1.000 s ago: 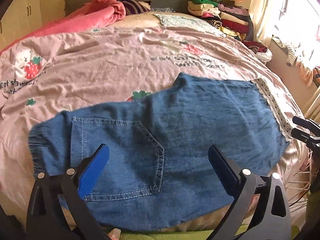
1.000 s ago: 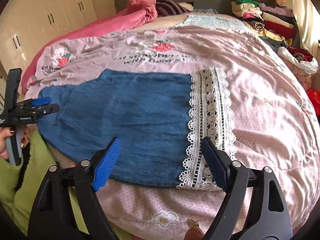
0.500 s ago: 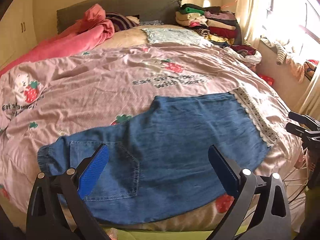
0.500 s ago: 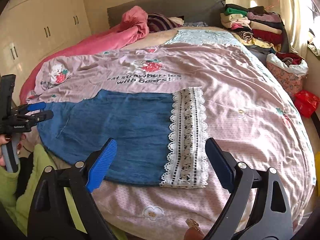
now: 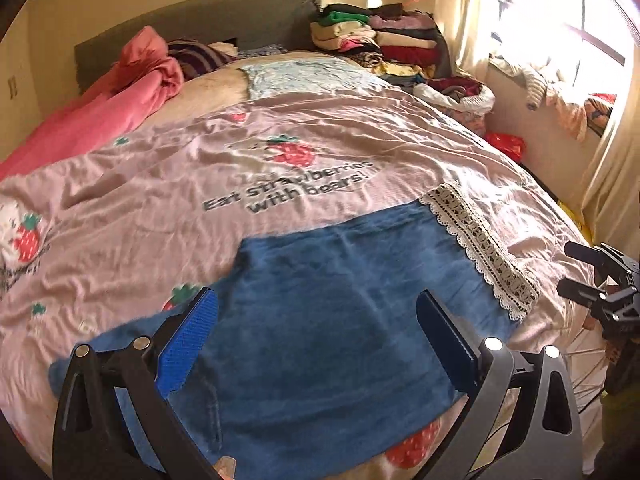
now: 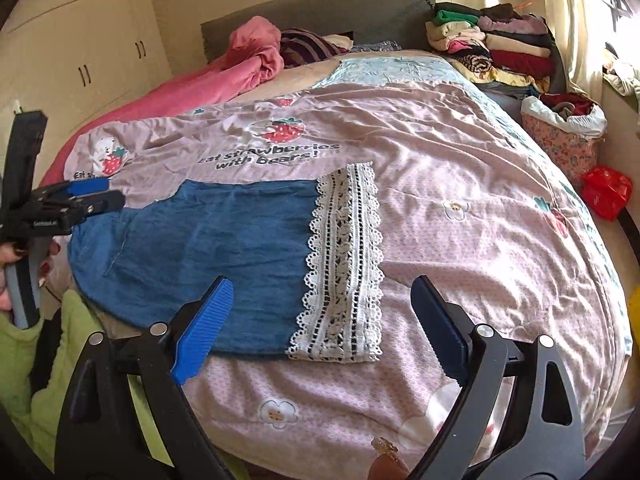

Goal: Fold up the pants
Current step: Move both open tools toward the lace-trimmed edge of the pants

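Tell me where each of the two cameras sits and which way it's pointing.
Left wrist: on the left gripper, open above the near bed edge, looking across the pants to the headboard; the right gripper shows at far right.
Right wrist: on the right gripper, open over the lace hem; the left gripper and hand show at far left.
Shared: pants, pink bedspread, clothes pile.

Left gripper point(image 5: 316, 344) and right gripper point(image 6: 320, 330): black frames, silver screws, ribbed blue pads point(image 6: 202, 330). Hand point(image 6: 10, 276): dark-painted nails, lime-green sleeve point(image 6: 60, 360).
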`<move>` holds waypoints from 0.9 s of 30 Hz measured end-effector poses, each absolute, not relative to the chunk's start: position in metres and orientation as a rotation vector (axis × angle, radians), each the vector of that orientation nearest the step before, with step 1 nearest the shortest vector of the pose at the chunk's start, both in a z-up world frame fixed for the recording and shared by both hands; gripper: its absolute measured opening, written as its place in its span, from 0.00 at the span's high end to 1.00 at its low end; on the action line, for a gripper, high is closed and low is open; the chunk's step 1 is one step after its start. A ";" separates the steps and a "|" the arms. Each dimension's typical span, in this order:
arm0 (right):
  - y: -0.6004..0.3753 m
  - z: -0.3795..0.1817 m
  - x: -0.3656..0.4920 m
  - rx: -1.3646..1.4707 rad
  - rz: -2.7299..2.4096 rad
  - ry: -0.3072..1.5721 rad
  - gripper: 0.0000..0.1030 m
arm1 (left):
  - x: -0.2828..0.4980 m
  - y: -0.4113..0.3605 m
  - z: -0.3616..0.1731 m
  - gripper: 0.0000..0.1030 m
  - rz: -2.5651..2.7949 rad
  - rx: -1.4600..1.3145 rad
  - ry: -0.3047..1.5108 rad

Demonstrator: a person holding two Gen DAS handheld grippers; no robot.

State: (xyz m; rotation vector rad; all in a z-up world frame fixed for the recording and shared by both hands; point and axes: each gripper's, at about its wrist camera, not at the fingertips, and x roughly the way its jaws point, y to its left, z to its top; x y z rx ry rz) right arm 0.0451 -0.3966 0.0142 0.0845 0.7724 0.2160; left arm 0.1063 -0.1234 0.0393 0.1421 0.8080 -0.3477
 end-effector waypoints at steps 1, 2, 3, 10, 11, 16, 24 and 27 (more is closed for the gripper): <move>-0.398 0.013 0.045 0.089 0.216 0.775 0.18 | 0.110 -0.130 0.039 0.04 -0.361 0.155 0.805; -0.399 0.011 0.046 0.094 0.216 0.780 0.18 | 0.113 -0.136 0.039 0.04 -0.372 0.166 0.803; -0.400 0.008 0.047 0.100 0.214 0.785 0.18 | 0.117 -0.142 0.039 0.04 -0.385 0.174 0.805; -0.403 -0.010 0.055 0.124 0.221 0.824 0.18 | 0.155 -0.176 0.023 0.04 -0.467 0.193 0.854; -0.403 -0.013 0.057 0.130 0.222 0.831 0.18 | 0.161 -0.181 0.018 0.04 -0.477 0.194 0.866; -0.402 -0.025 0.063 0.152 0.227 0.852 0.18 | 0.185 -0.202 0.002 0.04 -0.531 0.187 0.879; -0.403 -0.042 0.074 0.198 0.231 0.888 0.18 | 0.227 -0.235 -0.027 0.04 -0.624 0.239 0.918; -0.402 -0.044 0.078 0.193 0.233 0.895 0.18 | 0.239 -0.244 -0.039 0.04 -0.658 0.248 0.941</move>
